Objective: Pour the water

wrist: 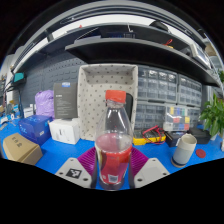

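Gripping the bottle (114, 145) upright in my tongs (113, 170), closed on its body above the blue tabletop (50, 158). The cup (185, 150) stands well apart; tilting early would likely spill water short of it

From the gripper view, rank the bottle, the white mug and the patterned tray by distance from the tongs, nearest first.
1. Bottle: between the fingers of the tongs, red cap on.
2. White mug: on the blue table, ahead and off to the right.
3. Patterned tray: standing upright behind the bottle, farthest.
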{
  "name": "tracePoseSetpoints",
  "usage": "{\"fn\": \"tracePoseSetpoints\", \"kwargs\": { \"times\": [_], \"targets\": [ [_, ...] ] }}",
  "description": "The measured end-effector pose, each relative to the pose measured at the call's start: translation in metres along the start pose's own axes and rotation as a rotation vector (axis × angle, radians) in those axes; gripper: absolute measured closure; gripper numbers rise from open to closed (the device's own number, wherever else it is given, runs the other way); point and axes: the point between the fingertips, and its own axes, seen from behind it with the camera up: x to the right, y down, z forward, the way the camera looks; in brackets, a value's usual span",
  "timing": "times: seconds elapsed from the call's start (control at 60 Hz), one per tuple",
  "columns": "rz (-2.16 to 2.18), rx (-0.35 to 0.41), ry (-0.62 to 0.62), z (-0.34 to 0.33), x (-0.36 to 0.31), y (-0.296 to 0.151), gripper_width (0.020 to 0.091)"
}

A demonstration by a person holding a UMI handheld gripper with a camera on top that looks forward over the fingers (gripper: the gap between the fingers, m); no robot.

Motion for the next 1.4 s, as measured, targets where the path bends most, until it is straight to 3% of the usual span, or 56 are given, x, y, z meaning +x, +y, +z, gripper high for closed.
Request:
{"fn": "tracePoseSetpoints", "kwargs": {
  "times": [0.017,0.067,0.25,0.383,0.433,0.85,0.883,1.167,1.4],
  "targets": [
    [-0.002,-0.001,-0.001,0.002,-0.002,0.001,0.0678],
    [-0.006,-0.001,-0.002,0.007,-0.010,0.004,0.0689],
    [0.028,0.010,-0.014,0.006,0.002,0.001,0.0691],
    [0.117,-0.058,-0.018,0.004,0.009,0.000,0.0694],
    [0.205,-0.089,-0.023,0.005,0.011,-0.006,0.0692],
    [1.234,-0.116,0.018,0.019,0.105,-0.036,0.0672],
    [1.301,-0.126,0.019,0.021,0.111,-0.036,0.0695],
    [1.672,-0.131,-0.043,0.032,0.141,-0.055,0.0696],
    [1.900,-0.199,-0.071,0.039,0.139,-0.050,0.0696]
  ]
}}
